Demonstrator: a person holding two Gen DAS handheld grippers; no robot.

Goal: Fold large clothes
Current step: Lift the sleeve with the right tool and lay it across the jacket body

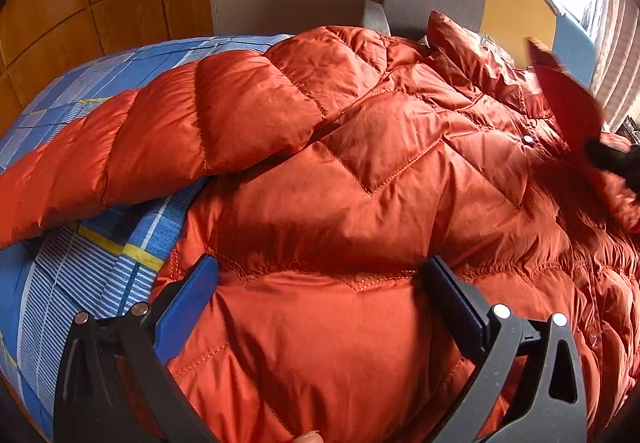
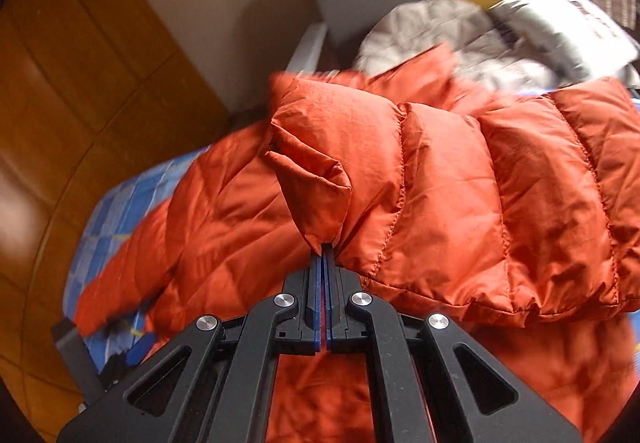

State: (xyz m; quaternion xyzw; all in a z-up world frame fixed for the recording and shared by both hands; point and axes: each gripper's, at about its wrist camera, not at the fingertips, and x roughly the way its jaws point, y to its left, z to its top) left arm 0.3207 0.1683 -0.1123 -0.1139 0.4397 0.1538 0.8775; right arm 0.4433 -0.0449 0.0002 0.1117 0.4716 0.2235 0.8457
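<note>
Right gripper (image 2: pixel 322 248) pinches the orange jacket's (image 1: pixel 360 179) sleeve (image 2: pixel 460 195); left gripper (image 1: pixel 320 275) hovers spread above the jacket's near hem.

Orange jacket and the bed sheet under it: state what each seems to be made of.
Orange jacket: looks like thin, slightly glossy woven synthetic, probably nylon or polyester, over puffy filling; sheen, fine crinkles and stitched quilted panels suggest it. Whether the fill is down cannot be told.
Bed sheet: looks like matte woven cotton or a cotton blend; its blue, white and yellow plaid print shows no shine.
</note>
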